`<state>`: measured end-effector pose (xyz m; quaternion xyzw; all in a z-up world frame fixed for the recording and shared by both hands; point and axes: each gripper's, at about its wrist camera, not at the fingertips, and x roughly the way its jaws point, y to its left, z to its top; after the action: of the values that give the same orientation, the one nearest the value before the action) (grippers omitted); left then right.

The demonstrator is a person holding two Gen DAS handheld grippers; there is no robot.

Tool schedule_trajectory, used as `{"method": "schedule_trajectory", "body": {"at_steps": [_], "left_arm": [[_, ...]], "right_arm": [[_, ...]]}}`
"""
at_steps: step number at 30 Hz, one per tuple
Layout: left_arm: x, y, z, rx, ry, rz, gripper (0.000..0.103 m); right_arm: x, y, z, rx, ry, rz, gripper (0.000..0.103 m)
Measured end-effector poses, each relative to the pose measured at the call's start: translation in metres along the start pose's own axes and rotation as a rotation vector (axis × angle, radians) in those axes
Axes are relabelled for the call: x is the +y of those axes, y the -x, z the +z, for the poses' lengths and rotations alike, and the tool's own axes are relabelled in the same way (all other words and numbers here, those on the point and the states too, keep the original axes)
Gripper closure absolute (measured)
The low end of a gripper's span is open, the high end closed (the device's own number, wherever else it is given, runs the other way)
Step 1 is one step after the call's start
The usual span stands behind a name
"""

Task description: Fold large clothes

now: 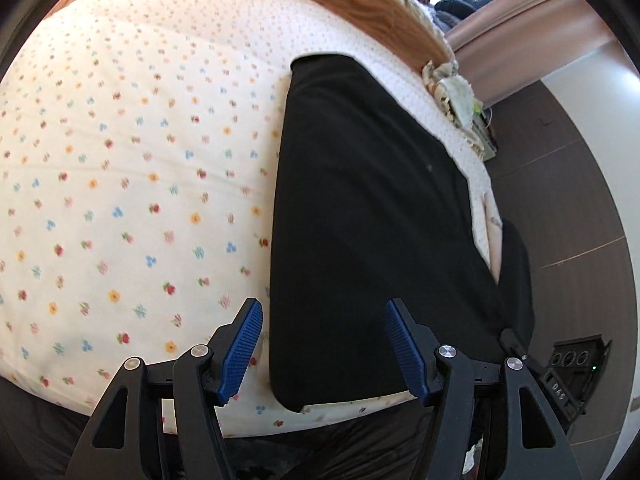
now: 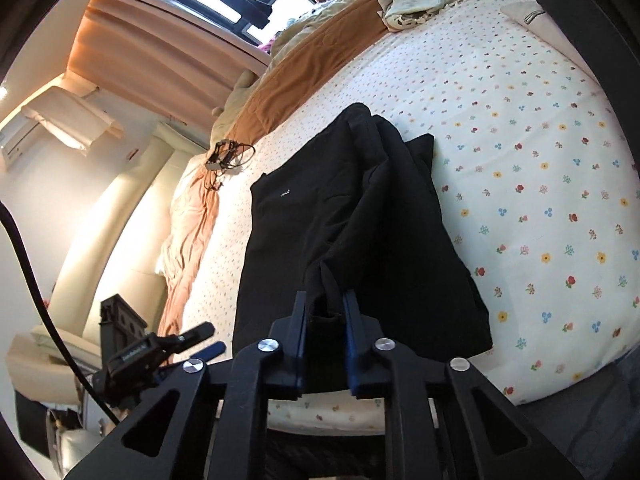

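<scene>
**Carry the pinched edge across and lay it flat**

Start with your left gripper (image 1: pixel 323 344). Its blue fingers (image 1: pixel 242 350) stand wide apart and hold nothing; they hover over the near end of the black garment (image 1: pixel 372 216), which lies as a long, smooth dark panel on the flowered bed sheet (image 1: pixel 120 184), near the bed's edge. In this view one end of it droops over the side of the bed toward the dark floor (image 1: pixel 572 184). Bring this gripper down onto the near corner and close on it, or at least press the cloth there, so the bottom layer does not drag when the other side moves.

Now your right gripper (image 2: pixel 326 316). Its fingers are drawn in narrow and pinch a bunched fold of the garment's near edge, lifted a little off the sheet. Beyond them the cloth is doubled and rumpled, with a loose flap lying toward the right and a flatter part with a small white mark on the left. I judge the fold is only partly made. Lift just enough to clear the lower layer, carry the edge across in one even sweep, and line it up with the far edge before you let go. Keep tension mild; thick dark cloth like this probably sags and hides wrinkles. Mind the tangled cable (image 2: pixel 228 156) by the brown blanket (image 2: pixel 304 68); it lies well apart from the garment, so keep the sweep short of it.
</scene>
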<state>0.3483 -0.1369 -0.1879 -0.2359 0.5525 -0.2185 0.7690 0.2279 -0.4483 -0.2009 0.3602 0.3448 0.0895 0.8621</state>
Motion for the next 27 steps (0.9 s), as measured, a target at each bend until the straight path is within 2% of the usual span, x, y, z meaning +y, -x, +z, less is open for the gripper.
{"method": "schedule_trajectory", "body": {"at_steps": [7,13,20,21,24,25,26,27], "left_arm": [[-0.011,-0.022,-0.007,0.020,-0.045,0.032,0.038],[-0.015,-0.037,-0.012,0.055,-0.074,0.047,0.038],[-0.017,-0.042,-0.001,0.042,-0.085,0.059,0.038],[-0.017,-0.043,0.002,0.037,-0.087,0.061,0.038],[-0.018,-0.047,0.012,0.027,-0.079,0.059,0.038],[-0.018,-0.049,0.016,0.023,-0.078,0.059,0.038],[-0.018,-0.050,0.019,0.020,-0.079,0.061,0.038],[-0.019,-0.051,0.023,0.017,-0.079,0.061,0.038]], "right_arm": [[-0.040,0.010,-0.006,-0.012,-0.082,0.036,0.095],[-0.085,0.001,-0.023,0.012,-0.181,0.050,0.097],[-0.093,-0.004,-0.021,0.058,-0.199,0.051,0.096],[-0.089,-0.001,-0.018,0.068,-0.178,0.046,0.093],[-0.073,0.010,-0.002,0.051,-0.082,0.000,0.066],[-0.068,0.014,0.006,0.037,-0.053,-0.025,0.045],[-0.066,0.015,0.012,0.029,-0.042,-0.032,0.033],[-0.064,0.015,0.019,0.023,-0.033,-0.035,0.033]]}}
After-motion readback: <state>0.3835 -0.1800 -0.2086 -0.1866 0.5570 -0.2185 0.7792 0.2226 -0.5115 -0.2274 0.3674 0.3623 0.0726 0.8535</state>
